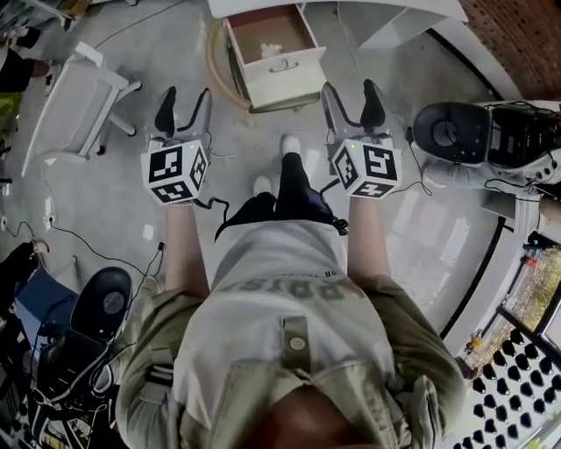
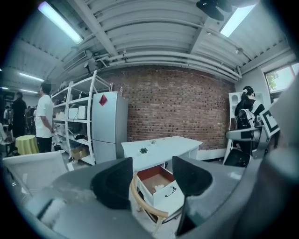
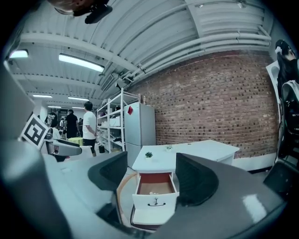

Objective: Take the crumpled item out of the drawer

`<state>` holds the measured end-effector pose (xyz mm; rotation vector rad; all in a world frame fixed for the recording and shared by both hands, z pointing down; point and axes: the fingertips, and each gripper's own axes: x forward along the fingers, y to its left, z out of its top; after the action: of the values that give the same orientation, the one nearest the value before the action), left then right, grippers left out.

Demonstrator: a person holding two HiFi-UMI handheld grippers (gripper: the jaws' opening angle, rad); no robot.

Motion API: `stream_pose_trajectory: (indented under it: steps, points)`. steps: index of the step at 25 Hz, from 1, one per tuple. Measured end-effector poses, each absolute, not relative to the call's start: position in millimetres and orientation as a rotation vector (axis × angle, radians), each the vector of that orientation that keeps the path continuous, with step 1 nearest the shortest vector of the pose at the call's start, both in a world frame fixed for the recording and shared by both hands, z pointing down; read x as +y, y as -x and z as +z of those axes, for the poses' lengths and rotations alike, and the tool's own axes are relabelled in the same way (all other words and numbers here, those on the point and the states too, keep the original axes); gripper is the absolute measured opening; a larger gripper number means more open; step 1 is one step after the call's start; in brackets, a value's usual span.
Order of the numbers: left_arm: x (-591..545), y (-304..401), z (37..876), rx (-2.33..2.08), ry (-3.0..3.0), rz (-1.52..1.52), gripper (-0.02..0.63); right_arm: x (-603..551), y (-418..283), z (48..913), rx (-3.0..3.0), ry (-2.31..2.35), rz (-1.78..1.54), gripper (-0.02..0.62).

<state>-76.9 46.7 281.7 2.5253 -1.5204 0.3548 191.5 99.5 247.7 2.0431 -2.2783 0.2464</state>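
Both claws, left (image 1: 184, 103) and right (image 1: 352, 96), stand wide and empty, well short of the open drawer (image 1: 285, 77). A white crumpled item (image 1: 271, 50) lies inside the drawer, below the desk (image 1: 394, 9).

The grey floor (image 1: 421, 254) is carrying a white desk, and its tabletop (image 3: 196, 151) is holding a small green plant (image 3: 148, 154). The desk's open drawer (image 1: 285, 77) is holding a white crumpled item (image 1: 270, 50) on its brown bottom. Black cables (image 1: 88, 241) are trailing across the floor, and a white chair (image 1: 74, 105) is standing on it off to the left.
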Motion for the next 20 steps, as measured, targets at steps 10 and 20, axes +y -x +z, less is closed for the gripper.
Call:
stream_pose_trajectory:
  steps: [10,20]
  points:
    - [16.1,47.0,289.6,-1.558,-2.489,0.389,0.268,58.6,-215.2,266.4,-2.327,-1.965,0.315,0.317]
    - [-62.5,-9.0,236.6,-1.69,-2.5,0.306,0.268,-31.6,-261.2,223.2,-2.466,-1.869,0.219,0.318]
